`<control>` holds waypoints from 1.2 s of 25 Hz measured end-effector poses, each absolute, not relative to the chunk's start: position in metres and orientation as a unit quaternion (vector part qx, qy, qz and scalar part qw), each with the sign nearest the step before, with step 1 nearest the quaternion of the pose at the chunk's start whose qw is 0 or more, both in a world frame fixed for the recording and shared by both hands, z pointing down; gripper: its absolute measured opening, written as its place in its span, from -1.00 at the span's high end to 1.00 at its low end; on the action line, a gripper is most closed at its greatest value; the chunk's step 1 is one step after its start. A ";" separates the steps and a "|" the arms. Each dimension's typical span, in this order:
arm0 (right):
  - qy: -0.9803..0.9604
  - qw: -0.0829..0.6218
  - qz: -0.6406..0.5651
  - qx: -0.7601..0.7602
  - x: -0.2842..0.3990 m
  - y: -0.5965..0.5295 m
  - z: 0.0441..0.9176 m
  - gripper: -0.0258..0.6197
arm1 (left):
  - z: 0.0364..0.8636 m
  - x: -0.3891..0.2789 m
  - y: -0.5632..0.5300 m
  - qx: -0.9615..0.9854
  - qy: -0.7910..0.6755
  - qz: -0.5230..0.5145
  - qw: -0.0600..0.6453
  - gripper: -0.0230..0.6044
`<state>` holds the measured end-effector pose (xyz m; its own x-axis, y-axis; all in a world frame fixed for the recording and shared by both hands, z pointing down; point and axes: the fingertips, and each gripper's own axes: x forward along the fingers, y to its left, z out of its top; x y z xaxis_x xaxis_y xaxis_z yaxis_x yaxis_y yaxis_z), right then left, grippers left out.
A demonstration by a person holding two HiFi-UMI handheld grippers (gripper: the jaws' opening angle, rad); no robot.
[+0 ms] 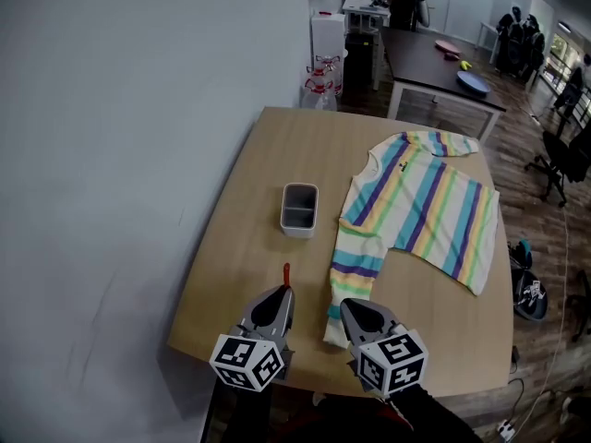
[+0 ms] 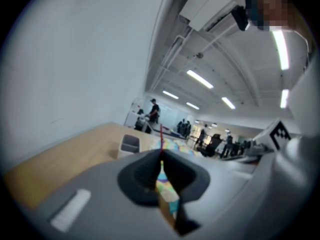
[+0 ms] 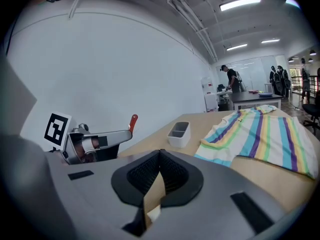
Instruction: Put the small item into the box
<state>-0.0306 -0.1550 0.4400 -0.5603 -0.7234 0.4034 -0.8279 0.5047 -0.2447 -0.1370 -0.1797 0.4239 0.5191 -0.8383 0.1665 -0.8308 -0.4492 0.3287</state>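
Wooden desk (image 1: pixel 242 247) carries a grey two-compartment box (image 1: pixel 299 209) and a striped sweater (image 1: pixel 425 206). Left gripper (image 1: pixel 284 289): fingers closed on a thin red item (image 1: pixel 285 273), above the near desk edge, well apart from the box. Right gripper (image 1: pixel 349 305): fingers closed together, nothing between them, near the sweater's sleeve end.

Head view looks steeply down at the table (image 1: pixel 240 275); both gripper views, low, share its box (image 1: pixel 299 232).
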 end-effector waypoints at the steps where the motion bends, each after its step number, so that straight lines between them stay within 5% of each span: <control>1: -0.858 0.124 0.210 0.453 -0.030 -0.162 0.441 0.90 | 0.425 -0.136 -0.187 0.851 -0.490 -0.008 0.188 0.88; 30: -0.855 0.151 0.242 0.432 -0.050 -0.313 0.501 0.90 | 0.497 -0.117 -0.343 0.835 -0.505 0.084 0.198 0.88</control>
<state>-0.0501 -0.3125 0.5007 -0.5813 -0.6654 0.4684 -0.8122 0.5096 -0.2840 -0.1174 -0.3428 0.4972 0.4747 -0.8112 0.3416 -0.8781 -0.4102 0.2463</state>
